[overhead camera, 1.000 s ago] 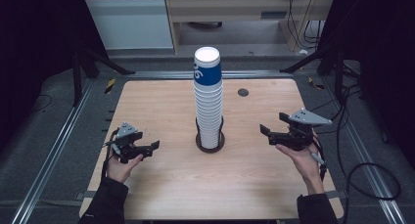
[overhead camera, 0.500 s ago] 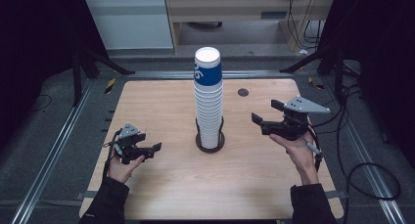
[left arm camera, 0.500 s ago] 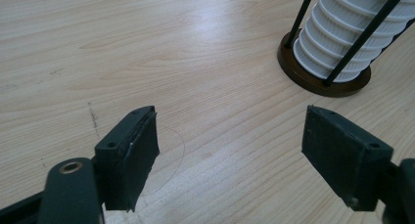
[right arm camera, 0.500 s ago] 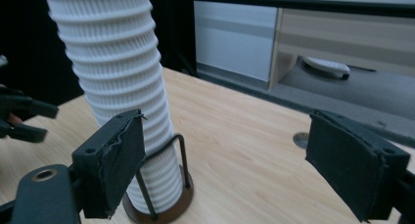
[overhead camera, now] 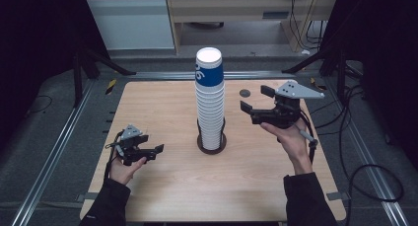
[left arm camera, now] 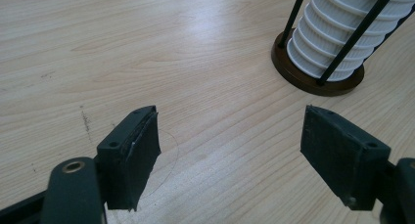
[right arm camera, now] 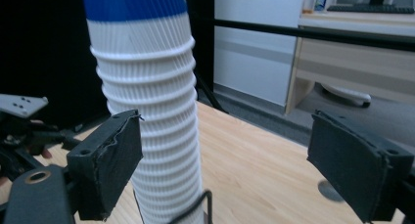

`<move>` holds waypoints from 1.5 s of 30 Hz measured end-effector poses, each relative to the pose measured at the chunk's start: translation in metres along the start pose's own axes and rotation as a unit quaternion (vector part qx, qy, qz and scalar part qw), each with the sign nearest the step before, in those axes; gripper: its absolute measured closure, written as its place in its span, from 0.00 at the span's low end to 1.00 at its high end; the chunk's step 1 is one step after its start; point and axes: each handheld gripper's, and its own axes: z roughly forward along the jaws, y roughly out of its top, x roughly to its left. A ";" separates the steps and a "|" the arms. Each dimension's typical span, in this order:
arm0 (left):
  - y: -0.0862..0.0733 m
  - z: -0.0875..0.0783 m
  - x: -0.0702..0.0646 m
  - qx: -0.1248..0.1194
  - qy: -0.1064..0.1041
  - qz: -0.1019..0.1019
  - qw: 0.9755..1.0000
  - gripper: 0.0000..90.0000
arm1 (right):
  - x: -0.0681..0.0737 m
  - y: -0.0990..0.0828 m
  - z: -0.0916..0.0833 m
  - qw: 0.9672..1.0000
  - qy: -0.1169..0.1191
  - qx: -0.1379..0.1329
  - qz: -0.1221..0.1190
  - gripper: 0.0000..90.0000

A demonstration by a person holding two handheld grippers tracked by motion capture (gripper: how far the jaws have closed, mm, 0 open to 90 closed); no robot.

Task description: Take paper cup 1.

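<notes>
Cups (overhead camera: 209, 105) stand stacked in a dark holder (overhead camera: 212, 143) between the tongs: the right gripper (overhead camera: 256, 103), jaws spread, just opening and empty, sits level with mid-stack; the left gripper (overhead camera: 154, 152) rests low, jaws spread

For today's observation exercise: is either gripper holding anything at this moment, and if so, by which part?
Nothing is held. The left gripper is open over bare table. The right gripper, jaws just opening, is empty beside the cup stack.
</notes>
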 end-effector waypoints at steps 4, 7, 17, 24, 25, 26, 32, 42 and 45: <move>0.000 0.001 -0.001 0.001 0.000 0.002 1.000 0.24 | 0.007 0.014 0.007 1.000 0.013 -0.012 -0.005 0.14; 0.000 0.002 -0.001 0.001 0.001 0.002 1.000 0.24 | 0.013 0.024 0.013 0.999 0.029 -0.021 -0.003 0.13; -0.001 0.003 -0.001 0.005 -0.002 0.003 1.000 0.23 | 0.034 0.053 0.037 0.998 0.055 -0.033 -0.020 0.12; -0.001 0.003 0.000 0.005 -0.002 0.002 1.000 0.23 | 0.039 0.061 0.056 0.997 0.071 -0.040 -0.010 0.11; -0.001 0.003 0.000 0.005 -0.002 0.001 1.000 0.23 | 0.039 0.062 0.059 0.997 0.070 -0.038 -0.010 0.11; -0.001 0.003 0.000 0.004 -0.003 0.001 1.000 0.23 | 0.040 0.062 0.061 0.997 0.069 -0.036 -0.012 0.11; -0.001 0.003 -0.001 0.004 -0.001 0.004 1.000 0.23 | 0.044 0.059 0.077 0.997 0.067 -0.029 -0.012 0.11; -0.001 0.004 -0.002 0.006 -0.001 0.007 1.000 0.23 | 0.045 0.053 0.095 0.998 0.059 -0.023 -0.007 0.13; -0.001 0.004 -0.002 0.007 0.000 0.008 1.000 0.22 | 0.046 0.051 0.099 0.998 0.059 -0.021 -0.008 0.14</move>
